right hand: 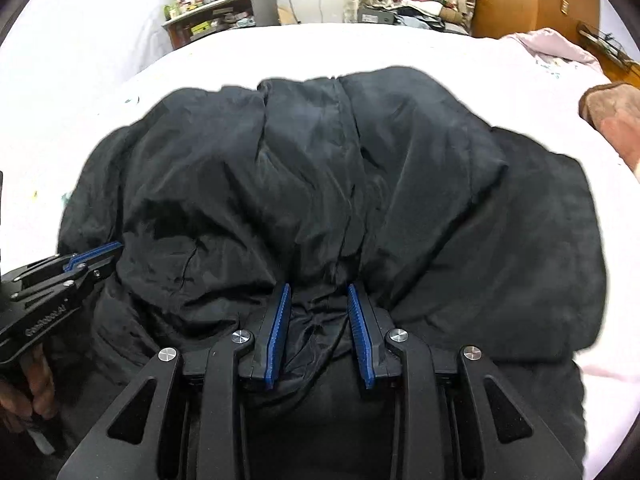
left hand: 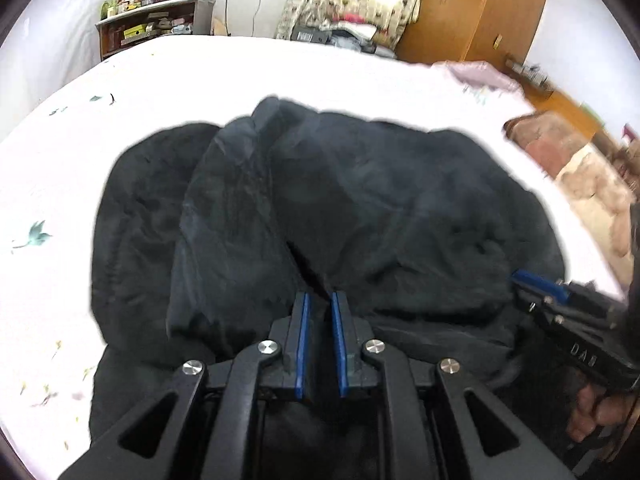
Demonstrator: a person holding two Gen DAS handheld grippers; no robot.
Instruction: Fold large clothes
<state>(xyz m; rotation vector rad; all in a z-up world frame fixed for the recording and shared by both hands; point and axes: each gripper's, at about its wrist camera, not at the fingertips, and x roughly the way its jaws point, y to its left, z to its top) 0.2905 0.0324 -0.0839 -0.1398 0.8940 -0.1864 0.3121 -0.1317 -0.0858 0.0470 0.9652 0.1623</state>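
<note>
The black garment [left hand: 320, 208] smears with blur in the left view; its near edge hides under both grippers.

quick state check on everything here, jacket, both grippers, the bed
black jacket: bunched and partly folded on the bed, near edge lifted by both grippers
left gripper: shut on a fold of the black jacket
right gripper: shut on a gathered bunch of the black jacket
bed sheet: white, spread flat under the jacket
pink cloth: lying crumpled at the far corner of the bed
</note>
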